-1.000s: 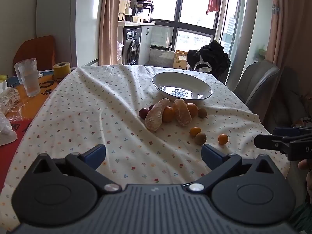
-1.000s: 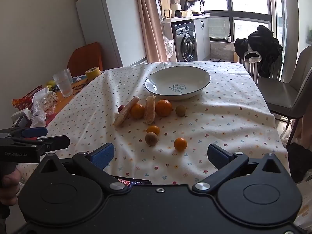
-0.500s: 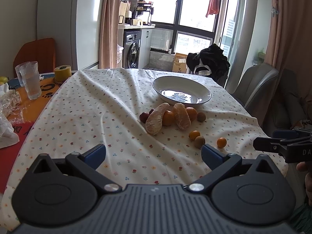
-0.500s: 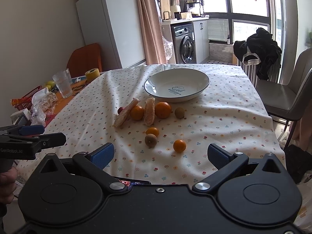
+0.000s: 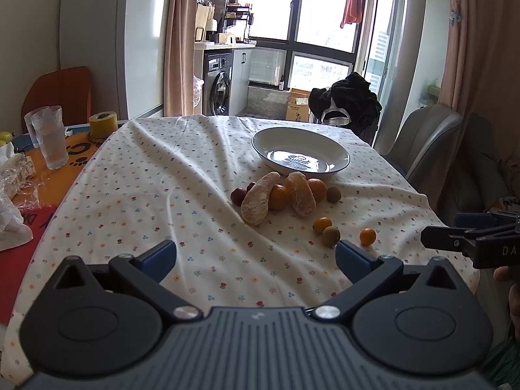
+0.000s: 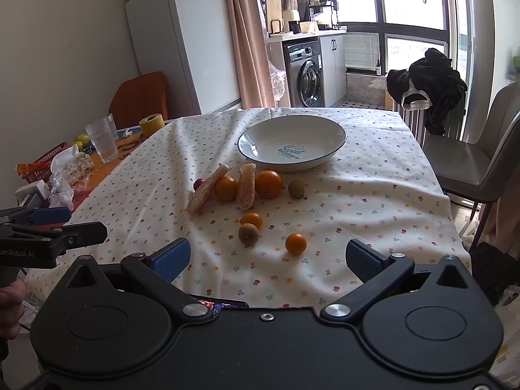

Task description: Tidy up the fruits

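Fingers of the left gripper (image 5: 255, 253) are spread wide and hold nothing, hovering over the near edge of a flowered tablecloth (image 5: 162, 188); the right gripper (image 6: 268, 256) is likewise wide apart and empty, held just off the table's near edge. Ahead of both, at about twelve o'clock, a cluster of fruit lies on the cloth: two peeled citrus segments (image 6: 246, 186), oranges (image 6: 268, 183), a small red fruit (image 5: 238, 195) and a brown one (image 6: 296, 189); nearer lie two little oranges (image 6: 295, 243) and another brown fruit (image 6: 248, 234). Just beyond the cluster sits an empty white bowl (image 6: 256, 136); at ten o'clock stand drinking glasses (image 5: 52, 143) and a yellow tape roll (image 5: 103, 124).
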{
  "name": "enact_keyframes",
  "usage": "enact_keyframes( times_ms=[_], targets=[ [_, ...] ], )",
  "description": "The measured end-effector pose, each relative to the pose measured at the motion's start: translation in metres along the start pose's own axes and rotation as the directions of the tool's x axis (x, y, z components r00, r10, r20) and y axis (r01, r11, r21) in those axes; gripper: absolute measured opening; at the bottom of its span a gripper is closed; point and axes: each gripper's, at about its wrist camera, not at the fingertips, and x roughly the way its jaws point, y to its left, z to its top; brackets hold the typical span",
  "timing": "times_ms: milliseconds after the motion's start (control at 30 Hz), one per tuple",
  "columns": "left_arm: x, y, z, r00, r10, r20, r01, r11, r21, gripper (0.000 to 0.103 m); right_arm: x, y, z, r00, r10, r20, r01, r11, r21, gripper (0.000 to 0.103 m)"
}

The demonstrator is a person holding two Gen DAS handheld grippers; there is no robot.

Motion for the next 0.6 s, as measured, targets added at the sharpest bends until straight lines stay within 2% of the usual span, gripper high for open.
enact_keyframes(
  times_ms=[600],
  targets=[
    [0.0005, -0.0004, -0.0014, 1.000, -0.001, -0.003, 0.001, 1.000, 0.002, 0.103, 0.0005, 0.0031, -0.0021, 1.000, -0.004, -0.004, 0.004, 1.000, -0.016, 0.103]
  ],
)
